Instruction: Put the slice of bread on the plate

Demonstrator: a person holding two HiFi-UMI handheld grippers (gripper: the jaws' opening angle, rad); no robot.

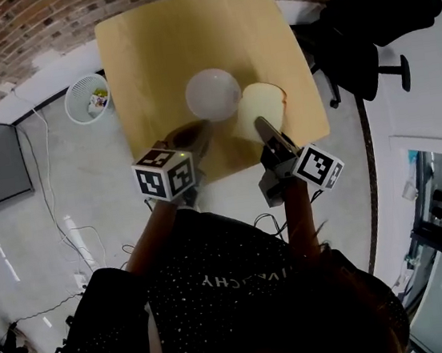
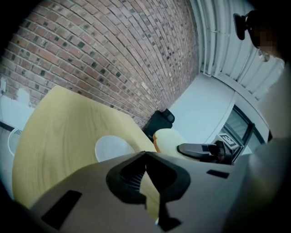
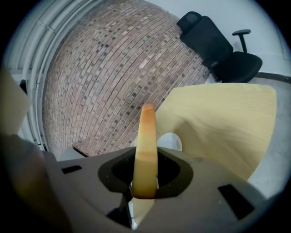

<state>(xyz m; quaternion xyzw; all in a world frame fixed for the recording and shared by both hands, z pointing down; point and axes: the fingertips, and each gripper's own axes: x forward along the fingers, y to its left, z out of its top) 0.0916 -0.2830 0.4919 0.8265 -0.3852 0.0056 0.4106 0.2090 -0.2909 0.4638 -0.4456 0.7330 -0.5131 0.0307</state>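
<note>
— One long brick wall point(image 1: 24, 28) across the top of the head view, grey floor point(image 1: 67, 176) beneath. Next largest?
— A pale wooden table point(image 1: 180, 48), set at a slant, filling the centre. Off its right corner, a black office chair point(image 1: 370, 23); off its left corner, a white mesh wastebasket point(image 1: 88, 98) with some litter inside.
— And on the table?
— A round white plate point(image 1: 213, 94), lying flat near the middle.
— Where, then, the slice of bread point(image 1: 263, 100)?
— In the air over the table, just right of the plate, near the table's right edge. Not on the plate. Standing on edge in the right gripper view, brown crust facing the camera, a sliver of plate visible behind it.
— Held how?
— Clamped in the right gripper point(image 1: 266, 129), jaws pressing on its two flat faces.
— And the left gripper point(image 2: 145, 155)?
— Hovering just left of the other, over the table's near part, just below the plate in the head view. Jaws drawn together at the tips, gripping nothing; bare tabletop showing through the slit behind them.
</note>
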